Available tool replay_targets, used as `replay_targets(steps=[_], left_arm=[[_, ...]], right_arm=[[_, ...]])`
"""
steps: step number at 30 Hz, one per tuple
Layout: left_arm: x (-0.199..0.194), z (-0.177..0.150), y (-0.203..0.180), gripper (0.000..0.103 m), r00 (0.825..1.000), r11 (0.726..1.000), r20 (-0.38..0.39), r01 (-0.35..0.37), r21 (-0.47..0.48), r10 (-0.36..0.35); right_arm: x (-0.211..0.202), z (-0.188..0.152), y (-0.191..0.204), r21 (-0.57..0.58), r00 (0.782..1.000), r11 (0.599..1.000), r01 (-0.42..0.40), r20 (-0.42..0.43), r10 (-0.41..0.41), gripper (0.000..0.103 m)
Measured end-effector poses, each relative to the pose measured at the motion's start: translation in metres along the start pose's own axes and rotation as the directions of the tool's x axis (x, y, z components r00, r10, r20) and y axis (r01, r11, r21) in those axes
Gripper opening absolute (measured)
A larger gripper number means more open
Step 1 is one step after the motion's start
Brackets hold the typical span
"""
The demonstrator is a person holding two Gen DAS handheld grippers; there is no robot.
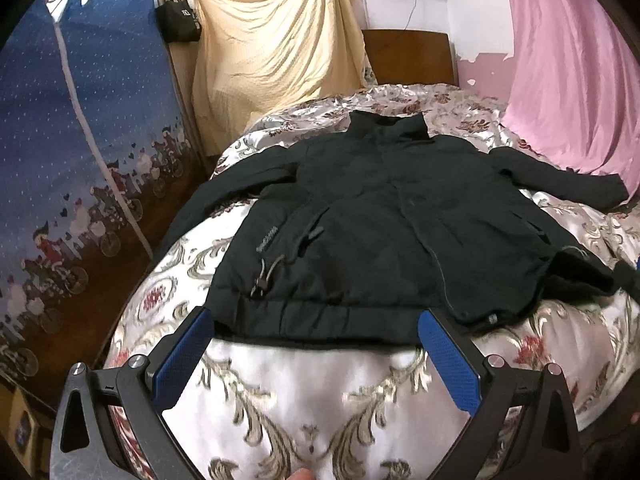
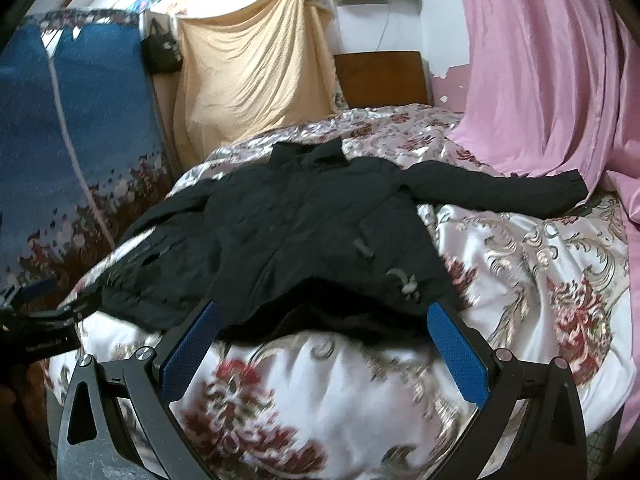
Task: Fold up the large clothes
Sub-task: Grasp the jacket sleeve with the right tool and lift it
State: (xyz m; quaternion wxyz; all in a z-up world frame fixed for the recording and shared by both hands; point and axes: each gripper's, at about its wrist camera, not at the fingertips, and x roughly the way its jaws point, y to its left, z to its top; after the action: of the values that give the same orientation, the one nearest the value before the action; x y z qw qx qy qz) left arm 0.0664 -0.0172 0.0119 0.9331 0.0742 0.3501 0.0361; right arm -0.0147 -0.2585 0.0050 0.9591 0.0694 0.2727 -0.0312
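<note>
Left gripper [image 1: 316,322] and right gripper [image 2: 322,314] both gape wide, holding nothing, above the floral bedspread [image 1: 280,400]. At 12 o'clock, one black jacket [image 1: 384,216] lies flat, two sleeves spread, collar farthest.

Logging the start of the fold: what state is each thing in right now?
Black jacket: unfolded, lying flat on the bed, both sleeves spread out, collar at the far end.
Floral bedspread: covers the bed, under the jacket.
Left tongs: open, empty, at the jacket's hem.
Right tongs: open, empty, at the hem.
Pink curtain: hanging, its foot draped on the bed.
</note>
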Motion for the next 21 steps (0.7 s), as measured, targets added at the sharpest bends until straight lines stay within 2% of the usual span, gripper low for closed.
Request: replay_targets(steps=[4, 10, 14, 18, 21], left_arm=[[0.013, 0.019, -0.009, 0.103, 1.000, 1.000, -0.018, -0.005, 0.022, 0.006], [0.044, 0.051, -0.038, 0.103, 0.998, 0.994, -0.041, -0.049, 0.102, 0.053], [0.070, 0.075, -0.068, 0.103, 0.999, 0.985, -0.048, -0.010, 0.173, 0.019], [0.095, 0.096, -0.099, 0.103, 0.998, 0.972, -0.059, 0.037, 0.232, -0.024], [0.117, 0.113, -0.125, 0.103, 0.995, 0.961, -0.079, 0.079, 0.265, -0.060]], right_arm=[[0.013, 0.023, -0.019, 0.027, 1.000, 1.000, -0.006, 0.011, 0.006, 0.102], [0.055, 0.061, -0.065, 0.105, 0.999, 0.994, 0.008, -0.050, -0.003, 0.102], [0.088, 0.083, -0.107, 0.168, 0.994, 0.985, 0.049, -0.105, -0.031, 0.102], [0.117, 0.103, -0.143, 0.164, 0.985, 0.979, 0.124, -0.143, -0.101, 0.102], [0.138, 0.115, -0.172, 0.188, 0.979, 0.971, 0.149, -0.168, -0.117, 0.102]])
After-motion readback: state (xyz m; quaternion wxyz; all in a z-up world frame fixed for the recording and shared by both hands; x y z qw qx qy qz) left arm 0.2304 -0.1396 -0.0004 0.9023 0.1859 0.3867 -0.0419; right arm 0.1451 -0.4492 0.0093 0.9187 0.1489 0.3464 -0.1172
